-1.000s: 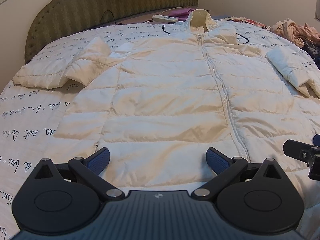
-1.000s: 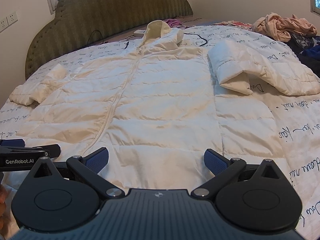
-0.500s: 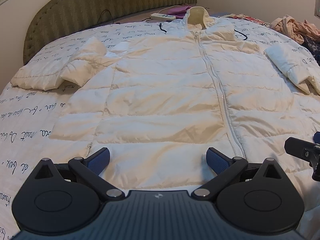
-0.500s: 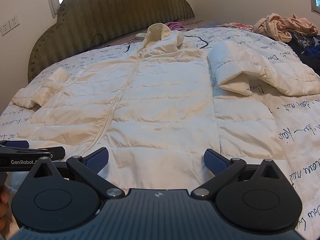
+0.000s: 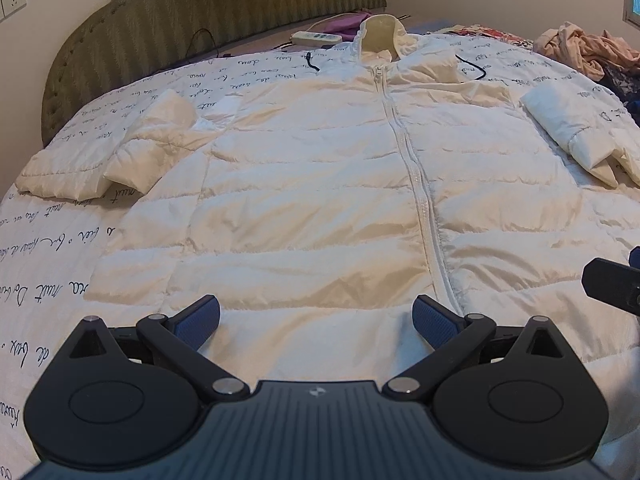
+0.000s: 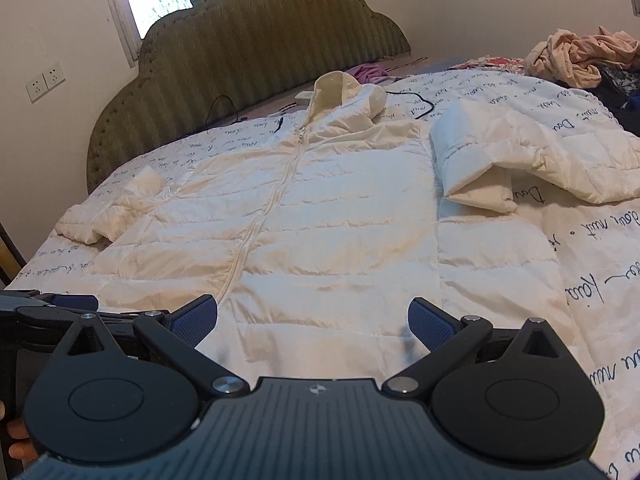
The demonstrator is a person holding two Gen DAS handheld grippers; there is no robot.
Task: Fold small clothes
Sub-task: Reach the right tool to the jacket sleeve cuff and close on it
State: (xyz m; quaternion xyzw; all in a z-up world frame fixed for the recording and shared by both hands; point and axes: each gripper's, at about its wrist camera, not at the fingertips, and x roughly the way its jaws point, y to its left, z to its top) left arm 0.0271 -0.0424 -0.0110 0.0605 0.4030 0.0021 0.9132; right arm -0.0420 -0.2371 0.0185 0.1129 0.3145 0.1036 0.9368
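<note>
In the left wrist view, the left gripper (image 5: 316, 316) sits at the bottom centre with its two blue-padded fingers (image 5: 198, 318) spread wide apart and nothing between them, poised just above the bottom hem of one white puffer jacket (image 5: 320, 208). The jacket lies flat, front up and zipped, on the script-printed bedspread (image 5: 52, 248); its long axis runs from the hem at the lower frame up to the hood (image 5: 382, 36) at top centre. Its two sleeves are folded back on themselves, one at the left (image 5: 108, 152) and one at the right edge (image 5: 576, 132). Bare bedspread lies open along the left side; the green headboard (image 5: 208, 12) bounds the top, and one heap of clothes (image 5: 584, 48) fills the upper right corner. A white power strip (image 5: 316, 37) lies by the hood. Part of the right gripper (image 5: 612, 286) pokes in at the right edge. In the right wrist view, the right gripper (image 6: 312, 318) likewise has its fingers wide apart and empty over the hem, with the zipper (image 6: 272, 208) running diagonally up to the hood at upper centre. The right sleeve (image 6: 520, 160) lies at the upper right, with open bedspread below it, and the left gripper shows at the lower left edge.
</note>
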